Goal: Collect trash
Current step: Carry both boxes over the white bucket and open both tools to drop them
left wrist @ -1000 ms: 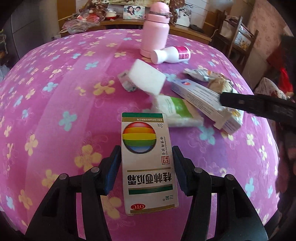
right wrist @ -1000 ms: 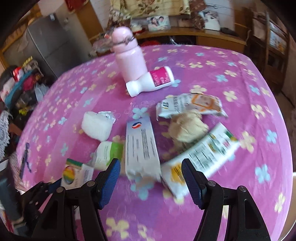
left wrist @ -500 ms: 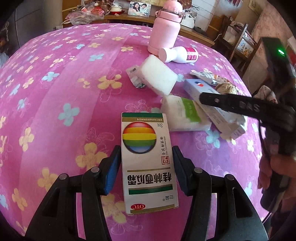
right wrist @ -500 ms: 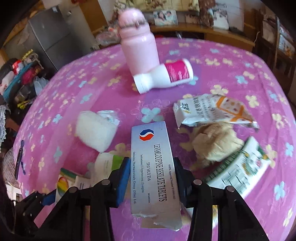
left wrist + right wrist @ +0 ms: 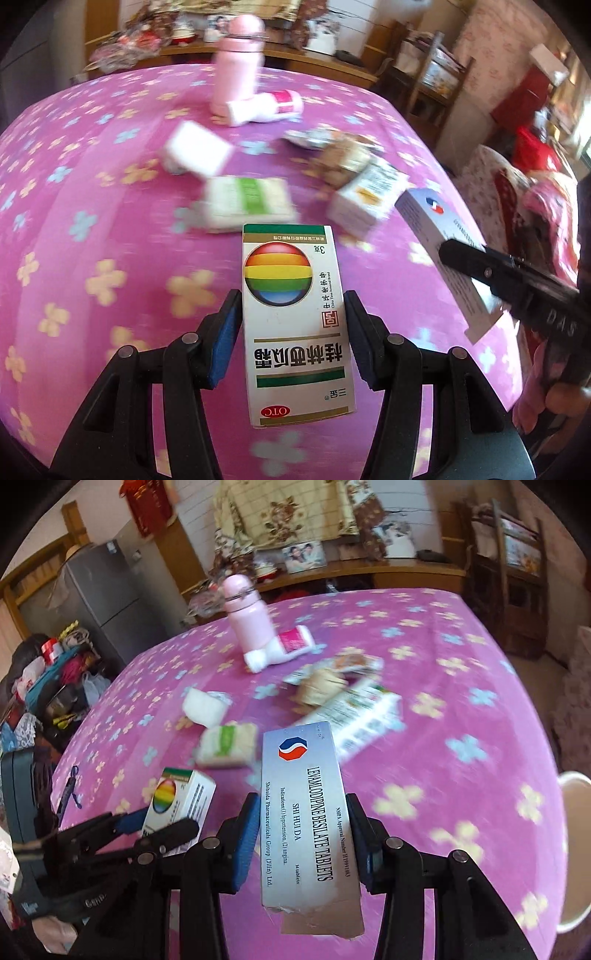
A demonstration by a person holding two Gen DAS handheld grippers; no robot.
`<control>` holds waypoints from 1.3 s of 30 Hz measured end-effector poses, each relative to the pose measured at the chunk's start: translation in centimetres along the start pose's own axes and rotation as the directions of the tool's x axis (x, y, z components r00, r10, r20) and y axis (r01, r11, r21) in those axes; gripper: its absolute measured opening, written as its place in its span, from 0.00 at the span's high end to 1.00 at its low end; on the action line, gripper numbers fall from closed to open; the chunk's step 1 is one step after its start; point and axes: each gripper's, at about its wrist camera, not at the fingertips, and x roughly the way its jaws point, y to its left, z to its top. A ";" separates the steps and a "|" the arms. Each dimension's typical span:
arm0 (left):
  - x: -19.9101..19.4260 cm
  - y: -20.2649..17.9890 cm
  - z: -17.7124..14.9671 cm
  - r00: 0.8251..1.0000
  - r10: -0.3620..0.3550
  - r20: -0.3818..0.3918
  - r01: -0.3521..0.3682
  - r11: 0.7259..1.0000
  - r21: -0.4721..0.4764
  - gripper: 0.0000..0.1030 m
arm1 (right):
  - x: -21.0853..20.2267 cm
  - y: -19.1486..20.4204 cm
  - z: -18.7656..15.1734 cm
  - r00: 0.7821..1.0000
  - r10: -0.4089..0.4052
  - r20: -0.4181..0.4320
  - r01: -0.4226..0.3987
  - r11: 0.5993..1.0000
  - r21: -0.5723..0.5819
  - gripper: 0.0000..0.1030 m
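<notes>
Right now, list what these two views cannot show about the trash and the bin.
- Labels on the wrappers mid-table: motion blur, both views.
- White tub, maybe the bin: cut by the right wrist view's edge; inside unseen.
- Silver box, near end: torn flap hides whether it is empty.
- Rainbow box, underside: faces away in the left wrist view.

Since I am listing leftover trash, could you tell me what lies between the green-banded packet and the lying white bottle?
A white pack, in the right wrist view.
</notes>
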 end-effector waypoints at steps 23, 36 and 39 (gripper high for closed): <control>4.9 -20.8 -0.6 0.980 -0.174 -0.094 0.193 0.946 0.261 0.49 | -11.5 -20.2 -9.1 0.962 -0.272 0.031 0.248 0.912 0.326 0.57; 9.4 -29.7 0.4 0.945 -0.280 -0.172 0.320 0.902 0.291 0.49 | -11.1 -30.2 -12.1 0.941 -0.336 -0.046 0.311 0.800 0.513 0.57; 10.4 -31.5 0.7 0.935 -0.299 -0.193 0.346 0.892 0.293 0.48 | -10.7 -31.6 -12.2 0.937 -0.345 -0.060 0.322 0.780 0.536 0.57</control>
